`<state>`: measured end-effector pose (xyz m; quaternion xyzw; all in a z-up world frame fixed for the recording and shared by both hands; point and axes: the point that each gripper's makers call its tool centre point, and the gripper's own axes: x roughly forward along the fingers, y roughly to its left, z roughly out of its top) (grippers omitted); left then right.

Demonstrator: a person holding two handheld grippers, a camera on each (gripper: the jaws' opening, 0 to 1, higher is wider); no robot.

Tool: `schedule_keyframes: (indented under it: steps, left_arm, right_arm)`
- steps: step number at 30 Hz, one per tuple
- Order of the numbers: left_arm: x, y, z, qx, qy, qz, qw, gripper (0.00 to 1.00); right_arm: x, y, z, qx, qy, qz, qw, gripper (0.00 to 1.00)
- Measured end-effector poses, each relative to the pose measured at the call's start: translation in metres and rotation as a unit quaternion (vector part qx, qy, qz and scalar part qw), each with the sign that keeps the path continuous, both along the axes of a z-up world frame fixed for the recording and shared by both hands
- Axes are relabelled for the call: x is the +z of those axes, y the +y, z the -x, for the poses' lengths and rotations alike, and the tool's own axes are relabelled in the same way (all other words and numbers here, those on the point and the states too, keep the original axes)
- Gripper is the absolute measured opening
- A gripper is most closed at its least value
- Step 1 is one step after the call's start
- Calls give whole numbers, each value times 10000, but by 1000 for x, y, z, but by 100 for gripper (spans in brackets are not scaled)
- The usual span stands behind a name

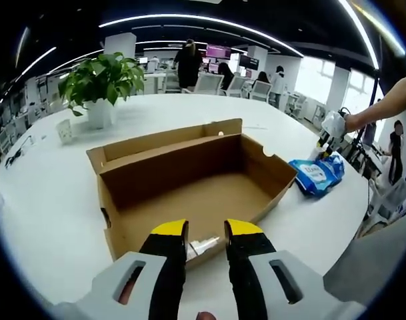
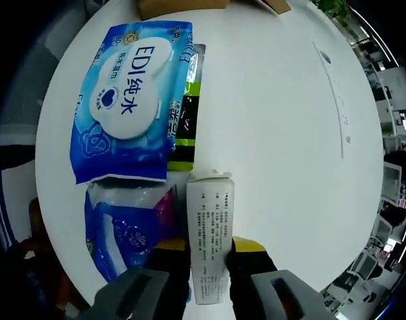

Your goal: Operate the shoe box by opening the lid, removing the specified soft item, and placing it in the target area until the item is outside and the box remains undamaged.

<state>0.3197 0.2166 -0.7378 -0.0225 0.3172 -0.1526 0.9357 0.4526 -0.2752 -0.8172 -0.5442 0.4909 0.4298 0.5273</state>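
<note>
Left gripper view: shoe box (image 1: 189, 180) sits open on the white desk (image 1: 49, 193), w/ left gripper (image 1: 206, 233) jaws spread at its near wall. Blue wipes pack (image 1: 318, 175) lies just beside the box.

Right gripper view: right gripper (image 2: 209, 257) jaws pinch a thin white carton (image 2: 210, 233) by the wipes pack (image 2: 129, 100). Pack looks soft, light, prob slippery; grab an edge.
</note>
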Motion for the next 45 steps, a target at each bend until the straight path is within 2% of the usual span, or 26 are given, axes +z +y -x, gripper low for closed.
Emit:
schedule_keyframes:
  steps: [13,18,21,29,35,37,39,45]
  left_arm:
    - [0,-5,0,-72,1,41,10000,21]
    - [0,-8,1,-113,8,57,9999,21]
    - [-1,-13,3,-246,5,-105,9996,21]
    - [0,-19,5,-369,16,-21,9993,21]
    - [0,-23,6,-437,32,27,9990,21]
    - [-4,-21,6,-441,100,-51,9990,20]
    - [-5,-20,5,-413,103,45,9991,21]
    - [-5,-26,4,-528,75,65,9986,21]
  right_arm:
    - [20,-6,-2,-193,-234,-73,9995,24]
    - [34,-3,-1,-276,-439,-114,9986,26]
    - [44,1,1,-178,-572,-103,9981,26]
    - [62,8,11,-190,-840,-176,9961,28]
    - [74,21,20,-384,-1095,-408,9924,28]
    - [77,29,26,-593,-1090,-629,9903,27]
    - [81,40,28,-779,-1216,-938,9851,27]
    - [88,58,40,-1065,-1381,-1301,9760,27]
